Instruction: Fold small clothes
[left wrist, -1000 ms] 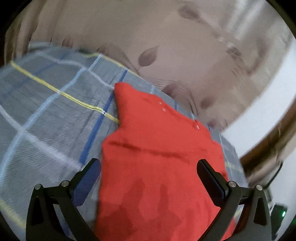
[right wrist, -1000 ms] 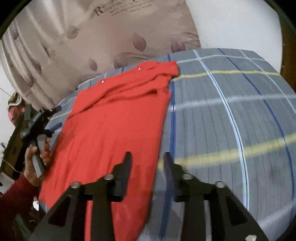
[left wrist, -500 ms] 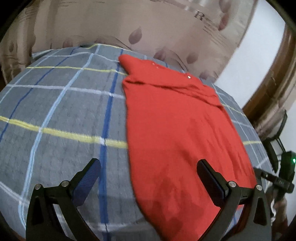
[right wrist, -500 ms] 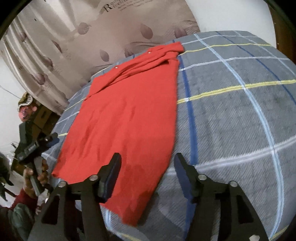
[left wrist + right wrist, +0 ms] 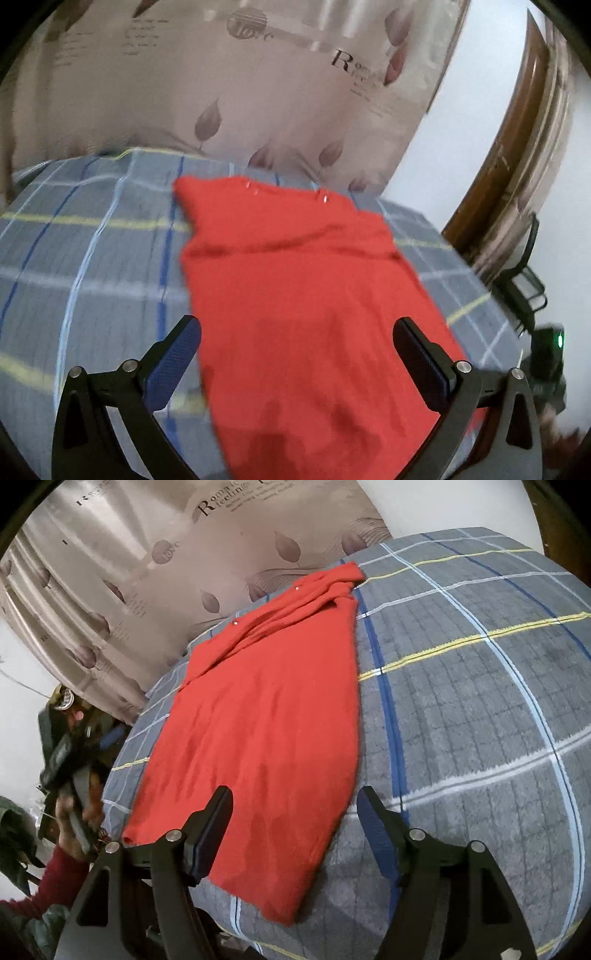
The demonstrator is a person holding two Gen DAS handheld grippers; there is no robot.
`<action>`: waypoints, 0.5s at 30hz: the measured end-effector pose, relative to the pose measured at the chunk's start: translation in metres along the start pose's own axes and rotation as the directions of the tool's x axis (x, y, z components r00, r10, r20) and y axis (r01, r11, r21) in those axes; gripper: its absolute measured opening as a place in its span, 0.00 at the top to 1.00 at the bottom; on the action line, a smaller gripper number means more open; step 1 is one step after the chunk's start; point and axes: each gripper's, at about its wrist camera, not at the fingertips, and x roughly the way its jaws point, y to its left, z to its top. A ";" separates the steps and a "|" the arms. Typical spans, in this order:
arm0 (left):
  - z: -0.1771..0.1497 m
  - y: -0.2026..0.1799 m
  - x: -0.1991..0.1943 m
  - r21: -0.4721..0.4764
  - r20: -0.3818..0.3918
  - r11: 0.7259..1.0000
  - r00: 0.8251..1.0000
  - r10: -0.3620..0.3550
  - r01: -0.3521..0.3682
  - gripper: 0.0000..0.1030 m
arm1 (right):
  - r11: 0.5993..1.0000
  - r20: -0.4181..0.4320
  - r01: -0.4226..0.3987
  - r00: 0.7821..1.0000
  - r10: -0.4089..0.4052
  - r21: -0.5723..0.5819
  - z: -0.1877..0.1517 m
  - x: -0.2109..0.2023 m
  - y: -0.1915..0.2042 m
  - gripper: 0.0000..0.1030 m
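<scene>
Ahead of my jaws lies a red knit garment point(image 5: 266, 716), soft matt cloth with small shiny studs. Under it I see a grey plaid blanket point(image 5: 480, 709) with a fuzzy, brushed nap. Beyond, a beige leaf-print curtain point(image 5: 258, 85) has a satin sheen. My left gripper point(image 5: 297, 354) looks like matt black plastic, with dimpled blue pads point(image 5: 173, 363).

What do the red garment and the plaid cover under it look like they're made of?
Red garment: looks like a soft knit, matte, lying limp with shallow wrinkles and small shiny snaps near the top; the fibre can't be told. Plaid cover: seems a fuzzy fleece or brushed fabric, matte, with a visible nap along its stripes.
</scene>
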 end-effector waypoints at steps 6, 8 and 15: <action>0.035 0.067 0.091 -0.374 -0.054 0.914 0.980 -0.194 0.160 0.00 | 1.000 0.007 -0.015 1.000 0.015 0.005 0.001 0.001 -0.005 0.34; 0.040 0.079 0.109 -0.405 -0.056 0.905 0.985 -0.165 0.129 0.00 | 1.000 0.010 -0.021 1.000 0.021 0.020 0.005 0.001 -0.008 0.34; 0.065 0.101 0.144 -0.471 -0.018 0.868 0.982 -0.187 0.156 0.00 | 0.998 0.016 -0.050 0.999 0.050 0.039 0.013 0.007 -0.012 0.30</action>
